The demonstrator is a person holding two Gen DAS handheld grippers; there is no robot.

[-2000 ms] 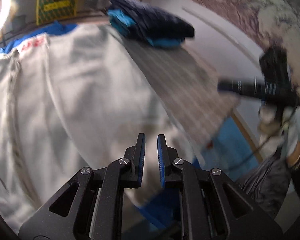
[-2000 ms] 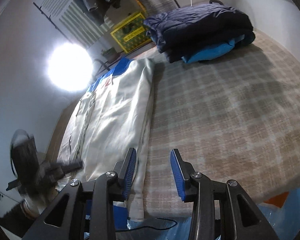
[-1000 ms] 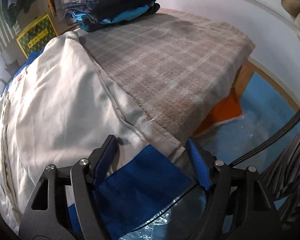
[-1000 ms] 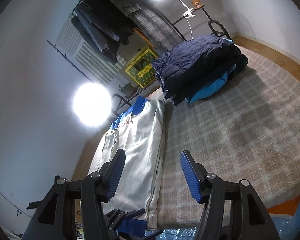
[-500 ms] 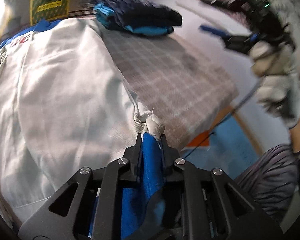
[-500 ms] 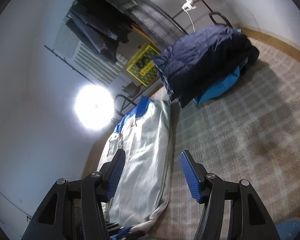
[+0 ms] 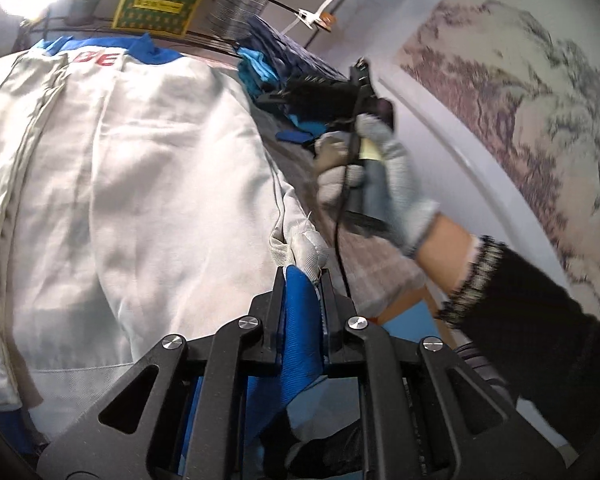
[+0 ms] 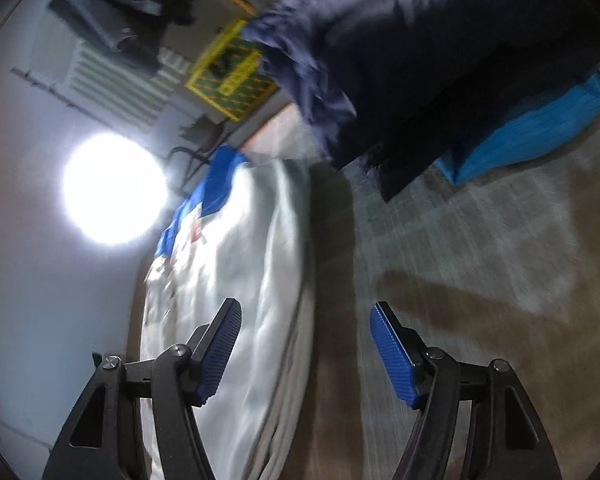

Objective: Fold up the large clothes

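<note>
Surface: we see a bed [image 8: 480, 240] under a grey checked cover, filling the right half of the right wrist frame.
Garment: our white jacket [image 7: 140, 168] with blue trim lies spread over the left and centre of the left wrist frame; red letters sit near its blue collar at upper left.
Left hand-held gripper [image 7: 300, 280]: clamped on the jacket's blue-and-white hem at lower centre.
Right hand-held gripper [image 8: 306, 344]: jaws apart, gripping nothing, above the jacket's edge where it meets the cover.
Right hand [image 7: 376, 176]: gloved, gripping its tool's handle at centre right of the left wrist frame.
Pile: dark navy and blue folded clothes [image 8: 440, 60], upper right.
Background: yellow crate [image 7: 160, 0] at the top; bright lamp [image 8: 114, 188] at left.
</note>
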